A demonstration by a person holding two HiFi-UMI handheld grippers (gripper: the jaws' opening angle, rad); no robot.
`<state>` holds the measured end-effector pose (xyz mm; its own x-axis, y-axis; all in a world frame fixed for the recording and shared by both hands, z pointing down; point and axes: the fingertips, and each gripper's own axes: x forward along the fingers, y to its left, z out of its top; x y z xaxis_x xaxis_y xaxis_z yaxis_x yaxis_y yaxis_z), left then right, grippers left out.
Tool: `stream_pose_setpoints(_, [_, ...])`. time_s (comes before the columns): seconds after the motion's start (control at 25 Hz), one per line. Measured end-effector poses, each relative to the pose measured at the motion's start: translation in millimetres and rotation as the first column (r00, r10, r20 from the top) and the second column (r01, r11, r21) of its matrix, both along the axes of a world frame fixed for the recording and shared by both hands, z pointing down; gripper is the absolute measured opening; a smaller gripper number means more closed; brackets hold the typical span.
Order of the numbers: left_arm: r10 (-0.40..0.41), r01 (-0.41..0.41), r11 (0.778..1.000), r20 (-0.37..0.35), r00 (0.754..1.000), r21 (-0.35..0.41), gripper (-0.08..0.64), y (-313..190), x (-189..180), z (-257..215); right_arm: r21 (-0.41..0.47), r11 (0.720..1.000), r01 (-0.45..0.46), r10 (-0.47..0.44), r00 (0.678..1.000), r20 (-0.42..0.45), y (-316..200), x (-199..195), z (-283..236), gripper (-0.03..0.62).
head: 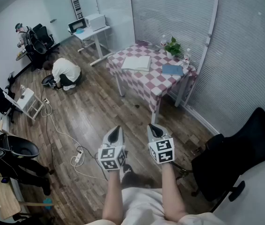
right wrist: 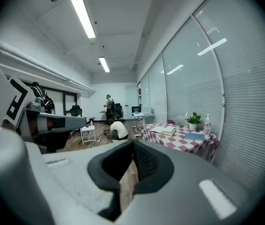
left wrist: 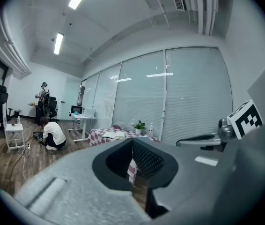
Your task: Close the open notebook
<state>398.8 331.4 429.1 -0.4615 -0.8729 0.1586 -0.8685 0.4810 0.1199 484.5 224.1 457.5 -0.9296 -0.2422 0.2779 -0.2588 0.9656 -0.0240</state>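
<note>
An open notebook [head: 136,63] with white pages lies on a table [head: 144,81] covered in a red-and-white checked cloth, far ahead of me. The notebook [right wrist: 165,131] also shows small in the right gripper view and the notebook [left wrist: 113,135] in the left gripper view. My left gripper [head: 115,132] and right gripper [head: 154,129] hang side by side over the wooden floor, well short of the table. Both are shut with nothing between their jaws.
A closed blue book [head: 172,70], a potted plant [head: 173,47] and bottles sit on the table's far side. A black office chair [head: 238,156] stands at my right. A person [head: 64,72] crouches on the floor at left; cables and a power strip [head: 78,157] lie near my feet.
</note>
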Motion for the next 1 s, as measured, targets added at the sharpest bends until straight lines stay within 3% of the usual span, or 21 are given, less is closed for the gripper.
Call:
stream_pose_setpoints(0.68, [0.012,-0.012,1.0,0.011,1.0,0.007,0.008,-1.4,-13.5,-6.9,-0.007,1.0,0.014,-0.014,0.998,0.054,-5.1,-15.2,-14.7,0.002])
stream_pose_setpoints(1.0, [0.012,-0.012,1.0,0.006,1.0,0.011,0.009,-13.2,-35.7,-7.0,-0.039,0.999,0.001,0.0,0.999,0.032,-23.6,-30.7,-7.3,0.002])
